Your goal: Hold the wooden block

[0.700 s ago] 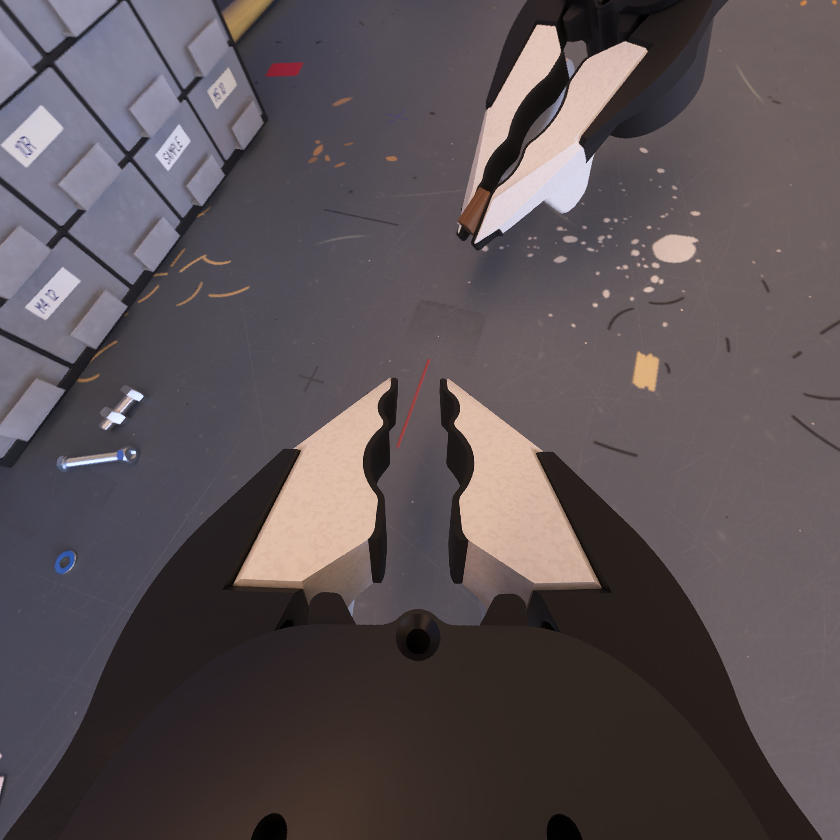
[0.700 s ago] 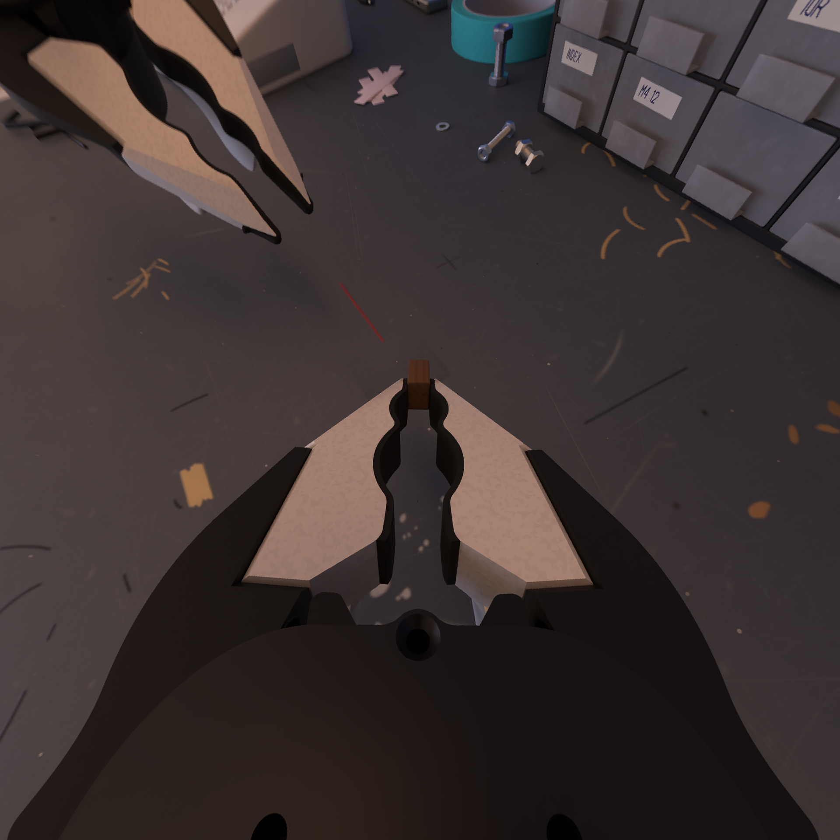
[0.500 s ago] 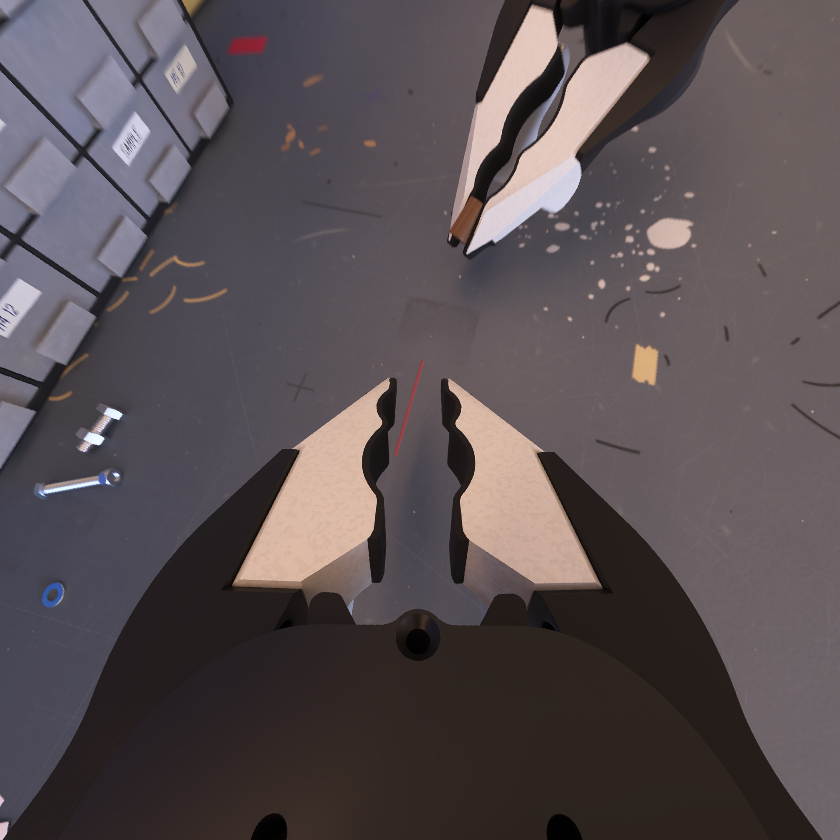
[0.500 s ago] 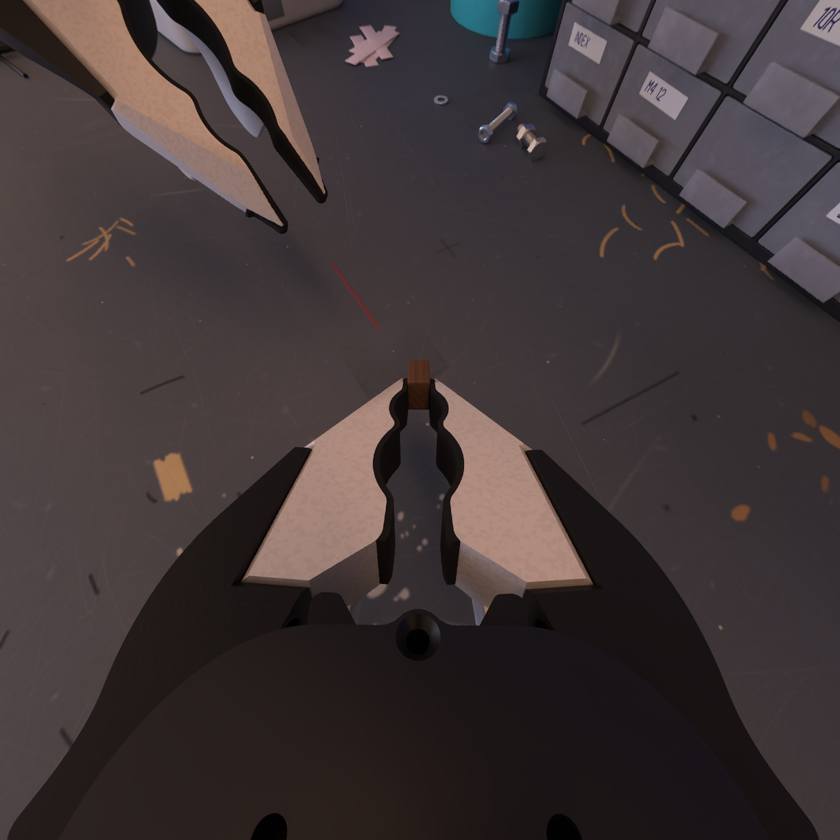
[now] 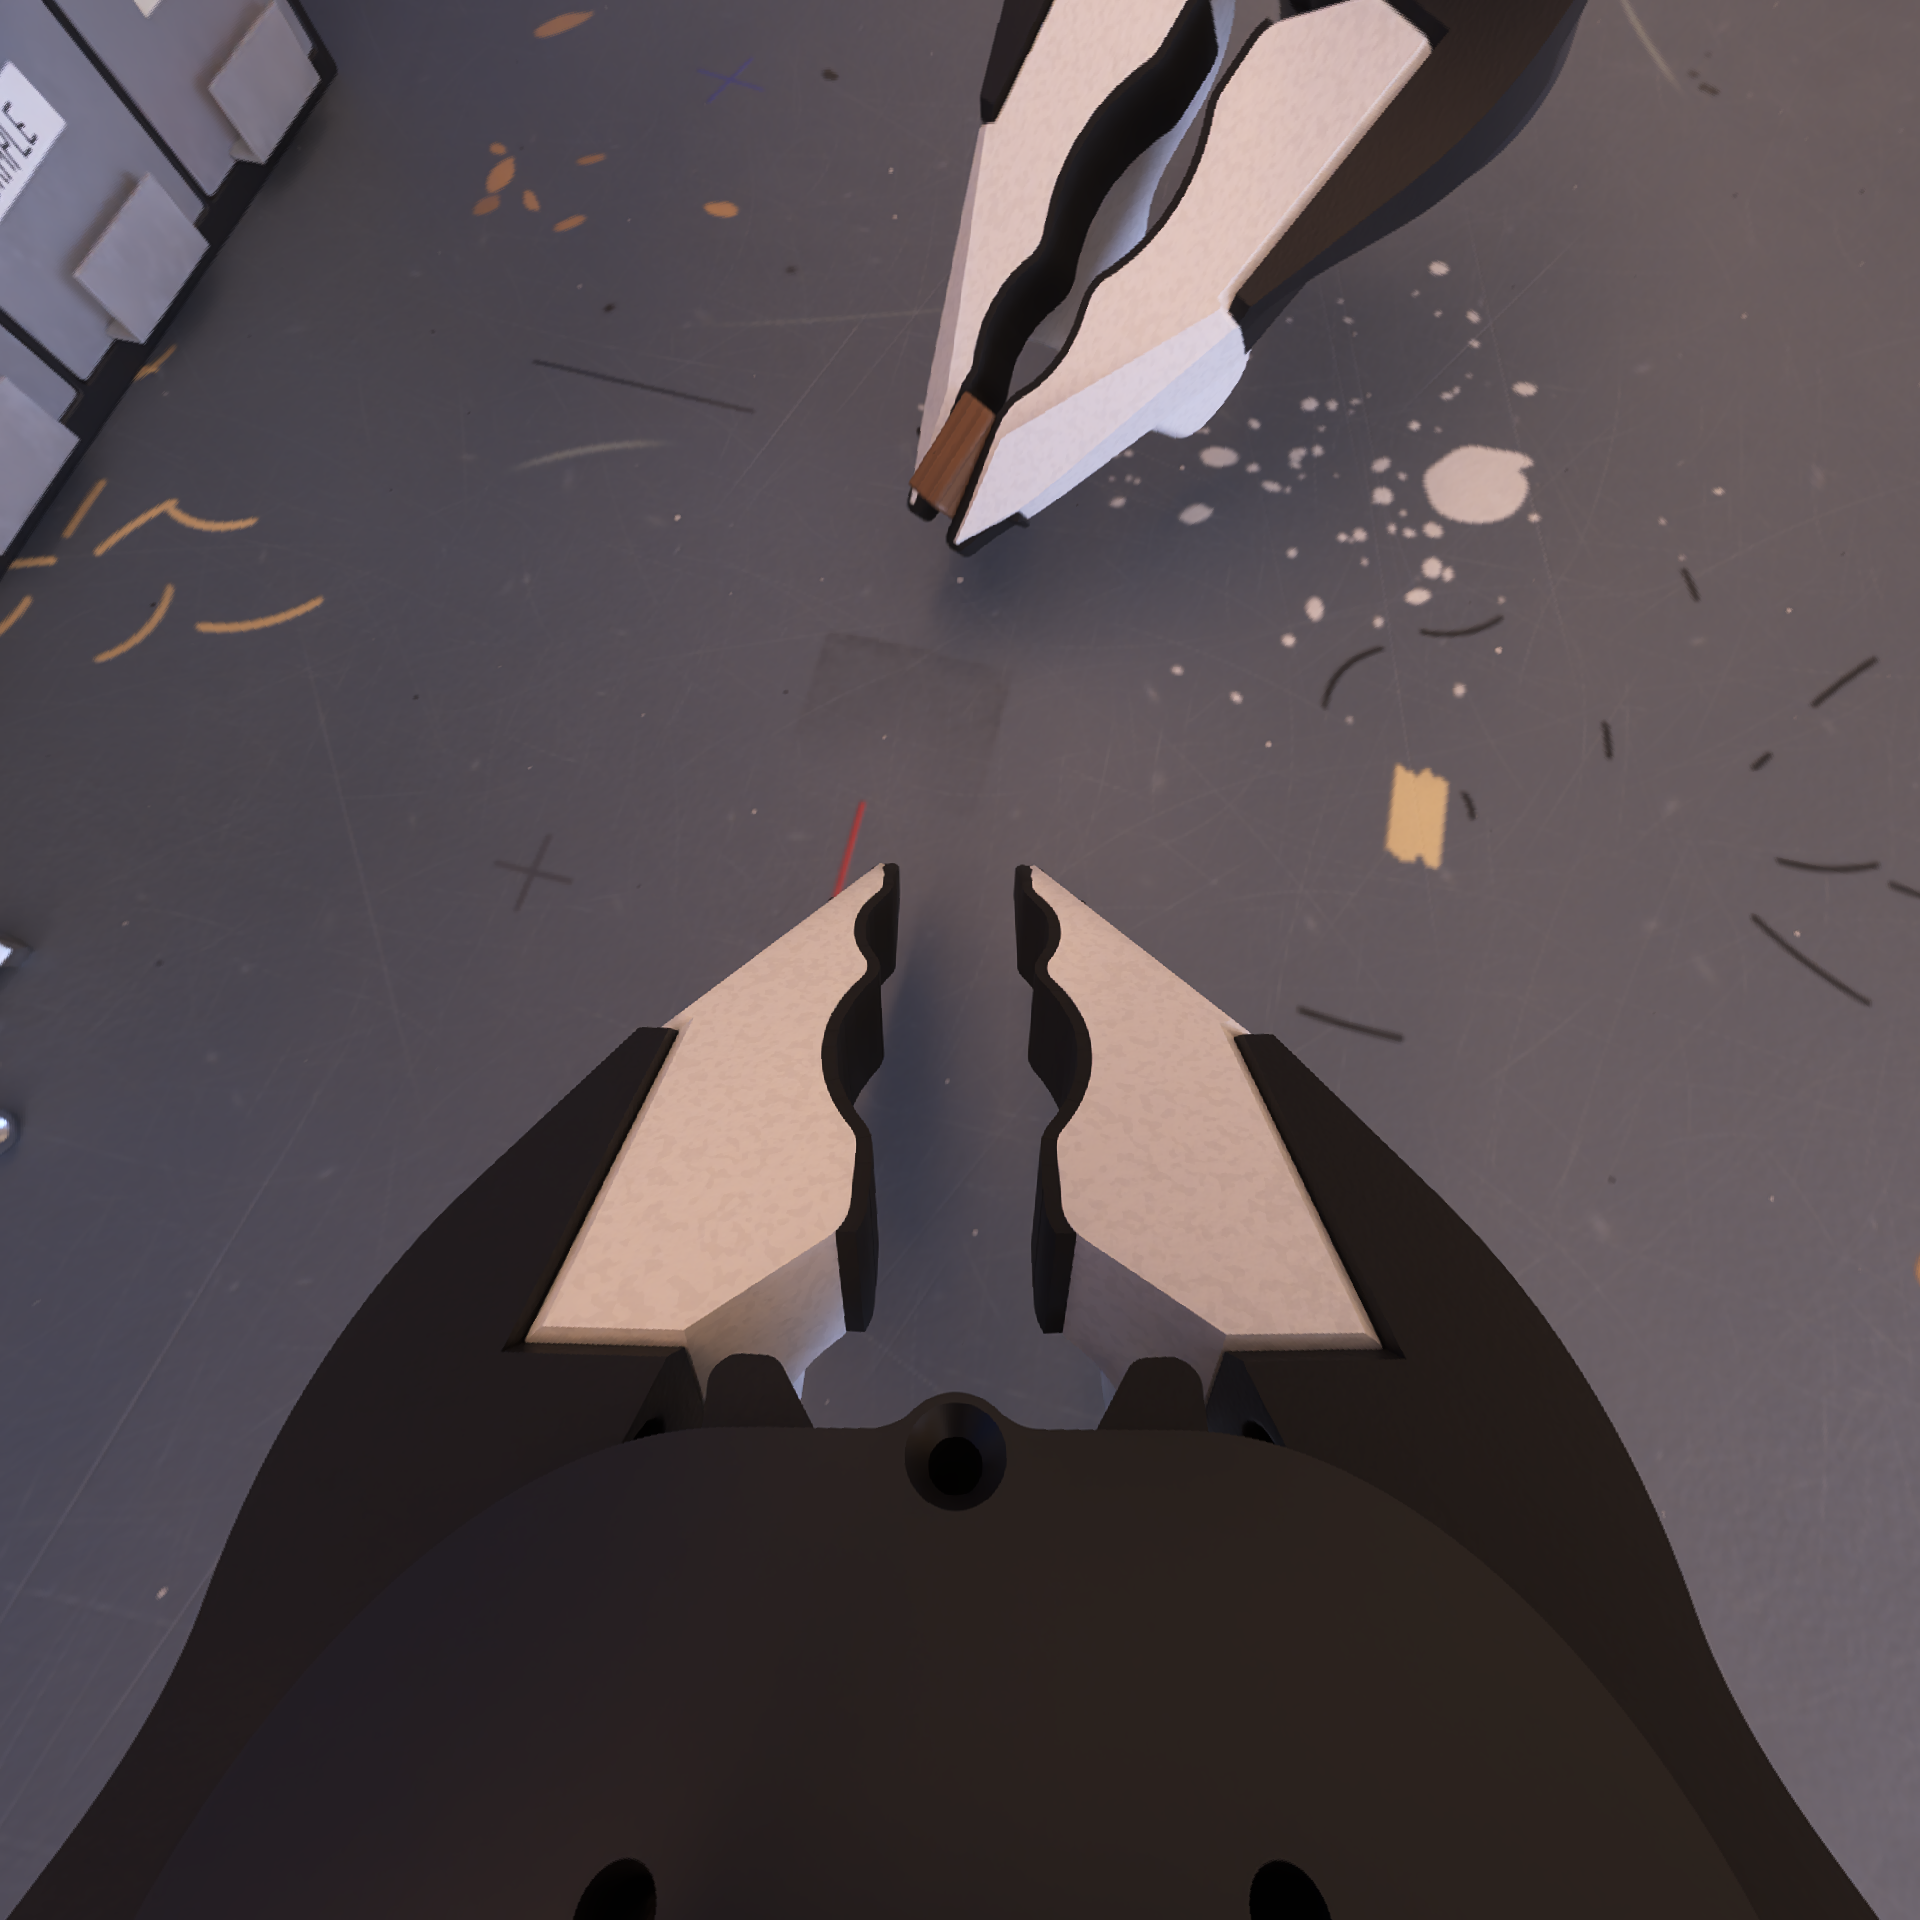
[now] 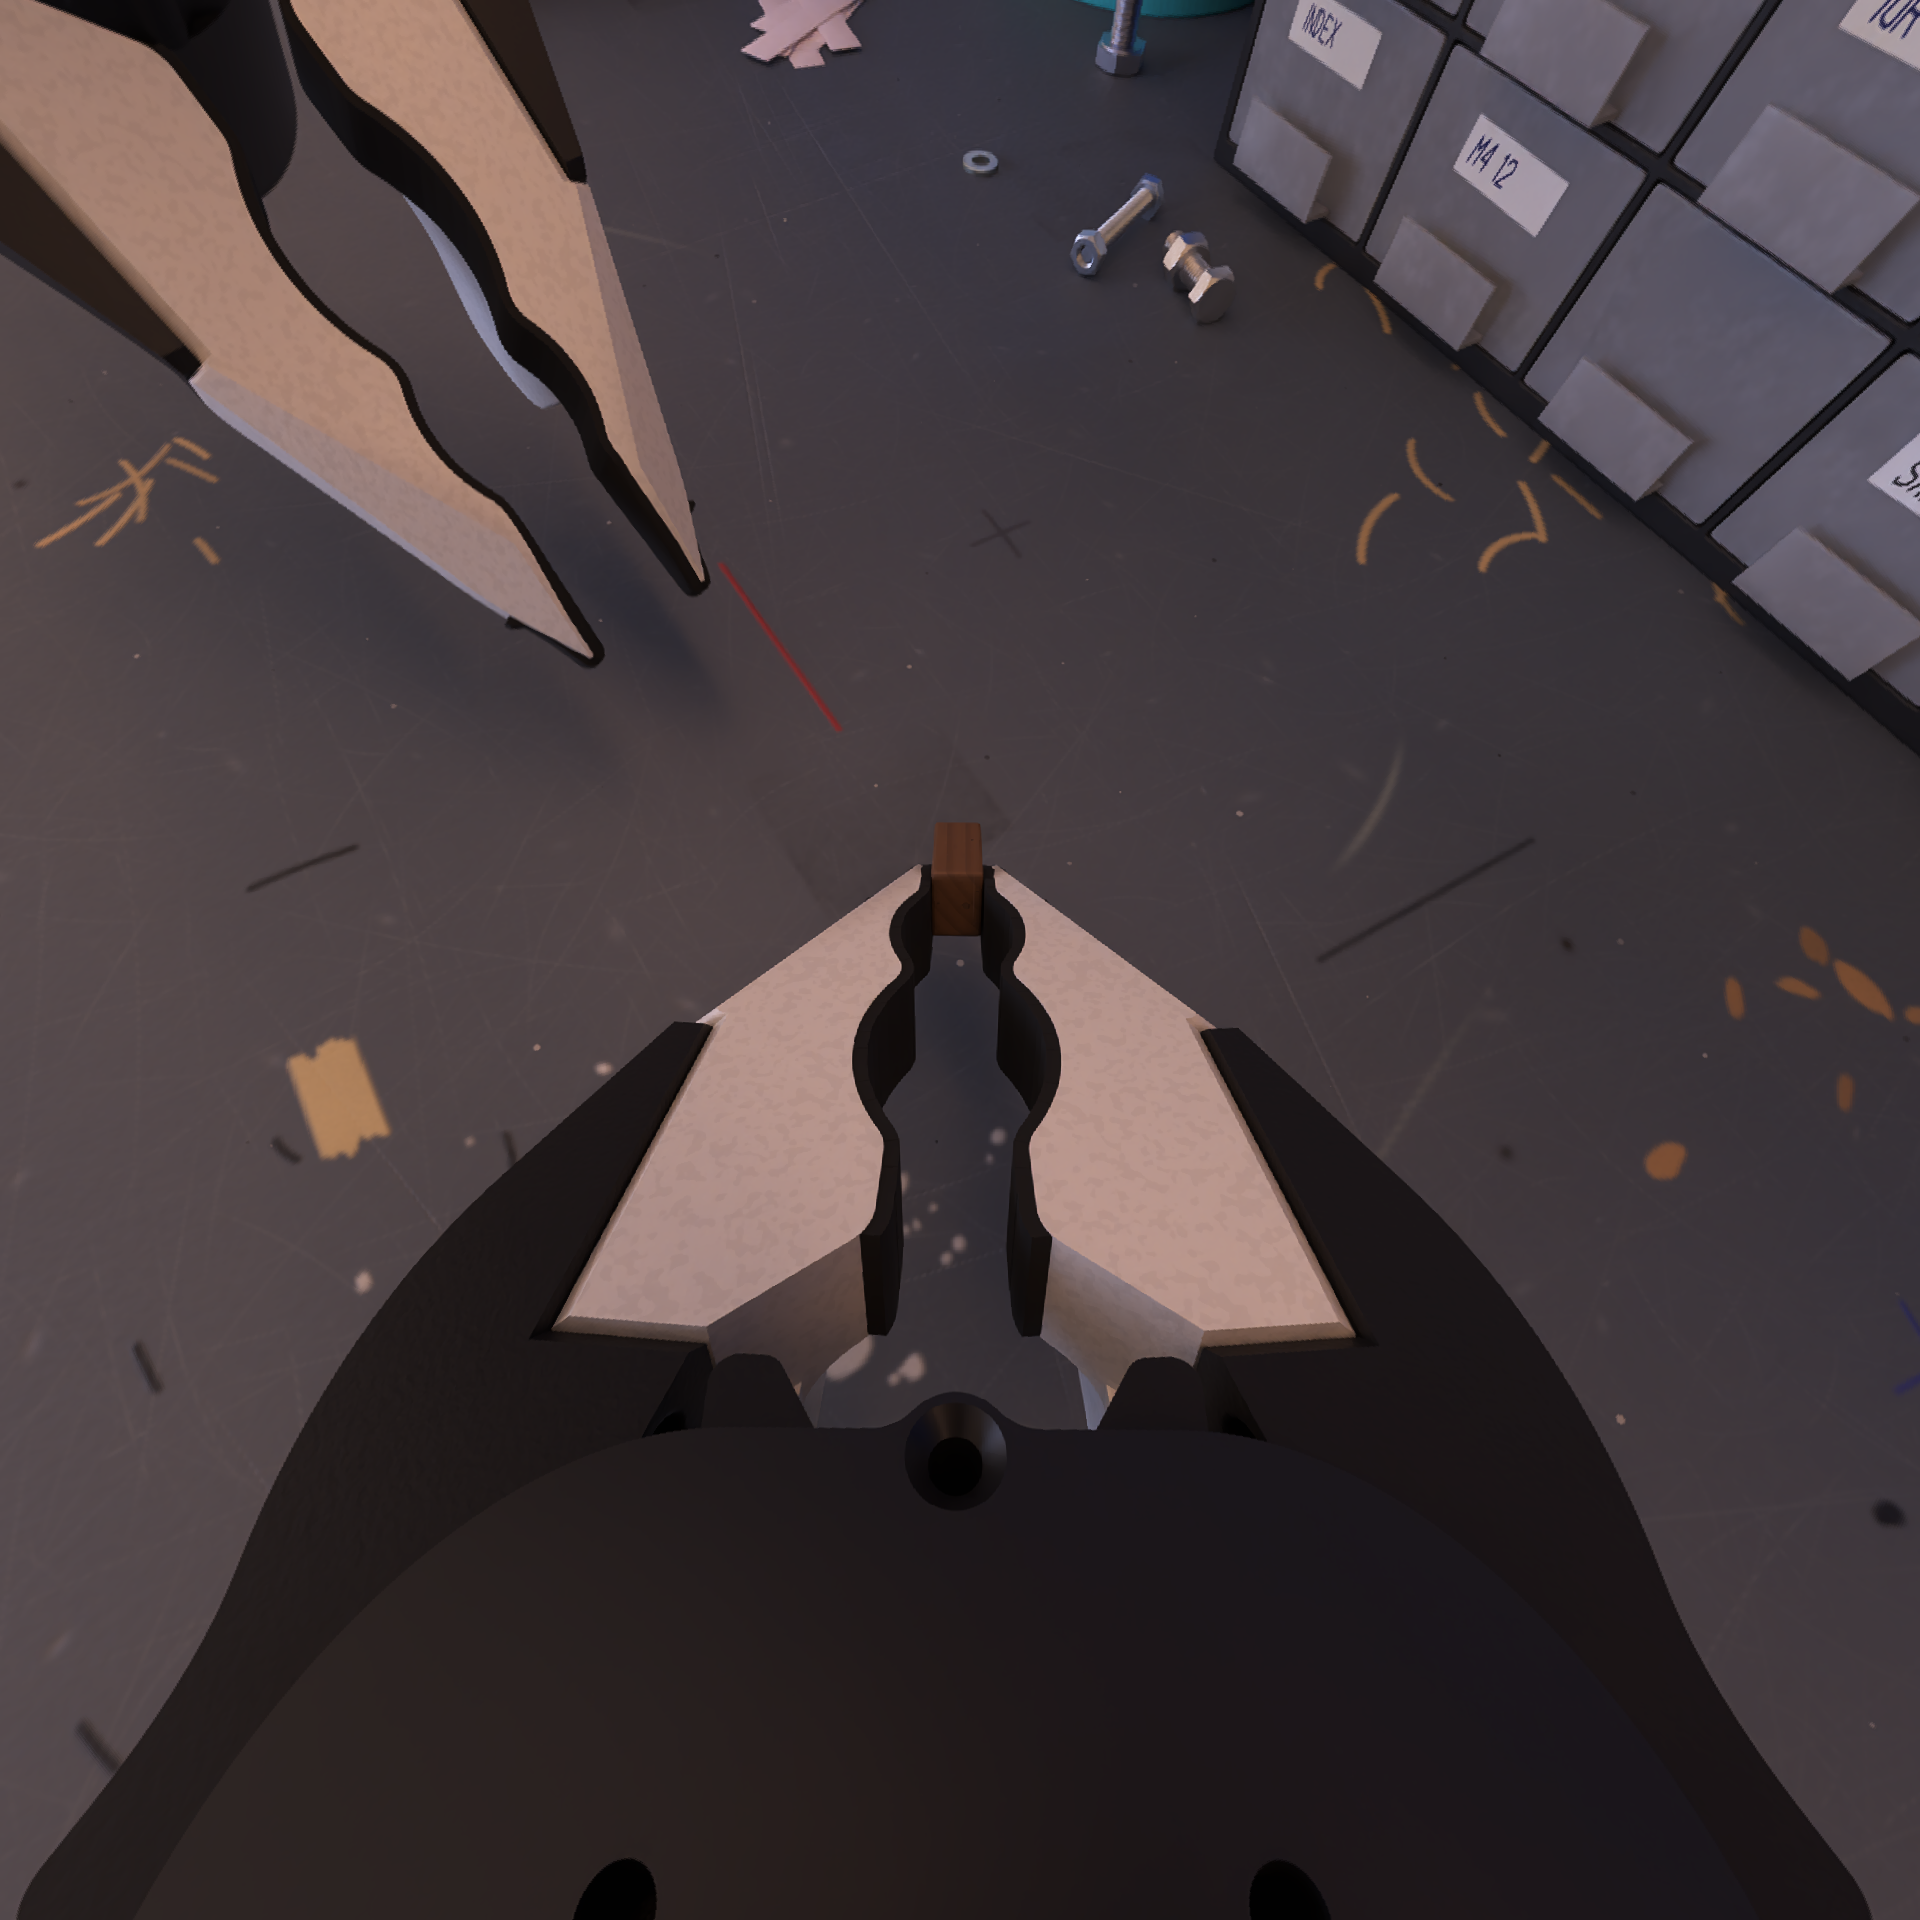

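The wooden block (image 6: 957, 881) is small and brown. My right gripper (image 6: 957, 878) is shut on it at the fingertips and holds it above the dark grey worktop. The block also shows in the left wrist view (image 5: 950, 454), pinched at the tip of the right gripper (image 5: 956, 509) that comes in from the top. My left gripper (image 5: 956, 878) is open and empty, facing the right one over the worktop. It also shows in the right wrist view (image 6: 644, 618) at the top left, its jaws apart.
Grey labelled drawer bins stand at the right edge (image 6: 1662, 260) and show at the left in the left wrist view (image 5: 104, 208). Two bolts (image 6: 1117, 223) and a washer (image 6: 979, 160) lie near them. A thin red line (image 6: 779, 649) and a tan tape scrap (image 6: 338, 1096) mark the worktop.
The two grippers have come closer to each other. The bins have slid toward the edges of both views. The right gripper's hold on the block is unchanged, and the left stays open.
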### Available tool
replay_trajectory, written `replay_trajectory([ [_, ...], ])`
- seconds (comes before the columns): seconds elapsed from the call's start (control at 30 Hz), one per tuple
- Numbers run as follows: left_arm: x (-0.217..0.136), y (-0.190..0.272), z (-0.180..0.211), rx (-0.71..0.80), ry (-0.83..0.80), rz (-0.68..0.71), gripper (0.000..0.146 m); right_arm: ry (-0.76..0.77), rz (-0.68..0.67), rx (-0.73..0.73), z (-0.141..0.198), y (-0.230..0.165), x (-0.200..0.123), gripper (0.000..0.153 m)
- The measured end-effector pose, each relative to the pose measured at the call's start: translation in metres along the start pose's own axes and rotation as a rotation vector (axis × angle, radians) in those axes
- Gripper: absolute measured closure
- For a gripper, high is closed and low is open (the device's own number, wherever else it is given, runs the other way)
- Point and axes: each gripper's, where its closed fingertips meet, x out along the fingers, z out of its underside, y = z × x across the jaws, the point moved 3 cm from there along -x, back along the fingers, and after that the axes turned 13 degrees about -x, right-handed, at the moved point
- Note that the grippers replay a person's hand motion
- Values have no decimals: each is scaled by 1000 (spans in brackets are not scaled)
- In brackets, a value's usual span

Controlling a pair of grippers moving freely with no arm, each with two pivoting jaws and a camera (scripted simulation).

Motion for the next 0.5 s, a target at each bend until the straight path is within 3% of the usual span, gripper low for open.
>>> replay_trajectory([
  [0.5, 18, 16, -12, -22, 29, 50, 120, -42, 21, -1, 14, 10, -9, 145],
])
